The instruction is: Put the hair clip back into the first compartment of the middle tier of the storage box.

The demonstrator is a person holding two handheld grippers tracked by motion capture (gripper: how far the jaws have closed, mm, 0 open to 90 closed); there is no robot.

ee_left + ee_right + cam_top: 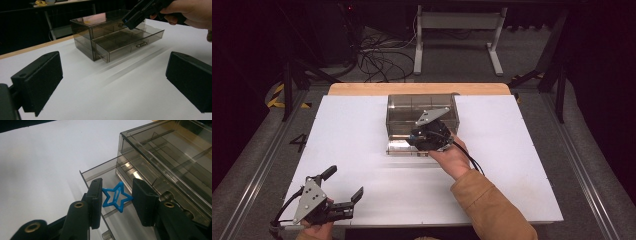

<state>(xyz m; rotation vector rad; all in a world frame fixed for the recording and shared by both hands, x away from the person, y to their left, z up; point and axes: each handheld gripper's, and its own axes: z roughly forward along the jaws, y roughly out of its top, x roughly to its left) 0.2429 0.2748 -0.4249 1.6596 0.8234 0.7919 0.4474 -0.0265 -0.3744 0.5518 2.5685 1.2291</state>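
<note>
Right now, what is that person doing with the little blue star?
The person's right tool grips a blue star clip between its pads and holds it over the open drawer of a smoky clear box, apparently to drop it in. The left tool rests open near the table's front edge, holding nothing.

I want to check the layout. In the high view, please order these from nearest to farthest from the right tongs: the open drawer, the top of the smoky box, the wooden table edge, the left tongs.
1. Open drawer: directly under the right tongs, at the box's near side.
2. Top of the smoky box: just behind them.
3. Wooden table edge: along the far side.
4. Left tongs: near left corner of the table, clearly farthest.
</note>
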